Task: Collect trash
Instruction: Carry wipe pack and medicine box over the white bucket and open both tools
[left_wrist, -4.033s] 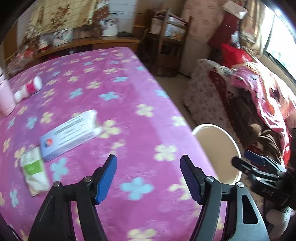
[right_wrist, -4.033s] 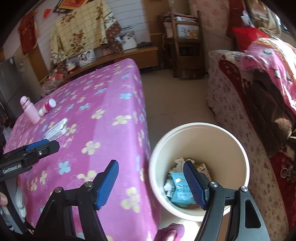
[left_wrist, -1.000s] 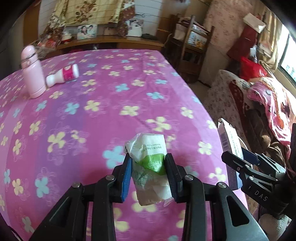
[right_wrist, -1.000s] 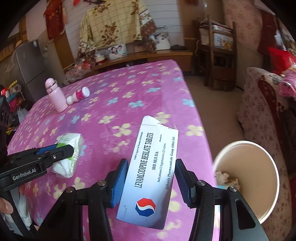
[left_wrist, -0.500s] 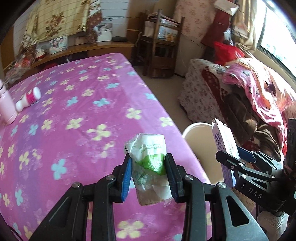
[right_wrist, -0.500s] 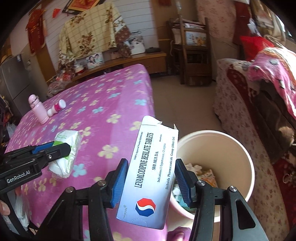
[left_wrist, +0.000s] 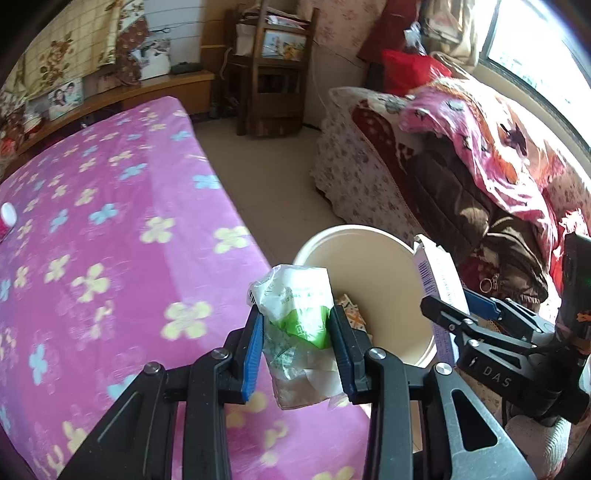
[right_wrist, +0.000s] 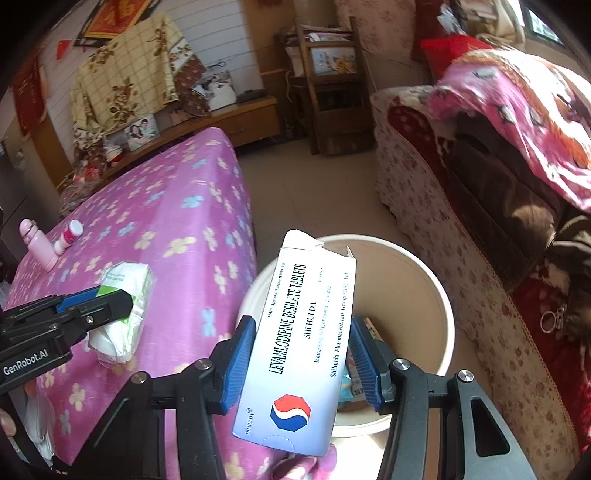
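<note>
My left gripper (left_wrist: 297, 321) is shut on a crumpled white and green tissue packet (left_wrist: 295, 306), held above the table's right edge next to the cream trash bucket (left_wrist: 369, 236). In the right wrist view the same packet (right_wrist: 127, 291) shows in the left gripper (right_wrist: 122, 299). My right gripper (right_wrist: 303, 332) is shut on a white and blue tablet box (right_wrist: 303, 343), held upright over the bucket (right_wrist: 421, 269), which holds some wrappers. From the left wrist view the box (left_wrist: 437, 273) and right gripper (left_wrist: 458, 306) hang over the bucket's right rim.
The table wears a pink flowered cloth (right_wrist: 177, 221). A pink bottle (right_wrist: 35, 243) and a small white and pink bottle (right_wrist: 68, 234) lie at its far left. A floral sofa with blankets (right_wrist: 480, 166) stands right of the bucket. A wooden chair (left_wrist: 277, 74) stands behind.
Both grippers have swung right, off the middle of the table toward the bucket, each keeping its item. The bucket now lies under the tablet box and beside the tissue packet.
</note>
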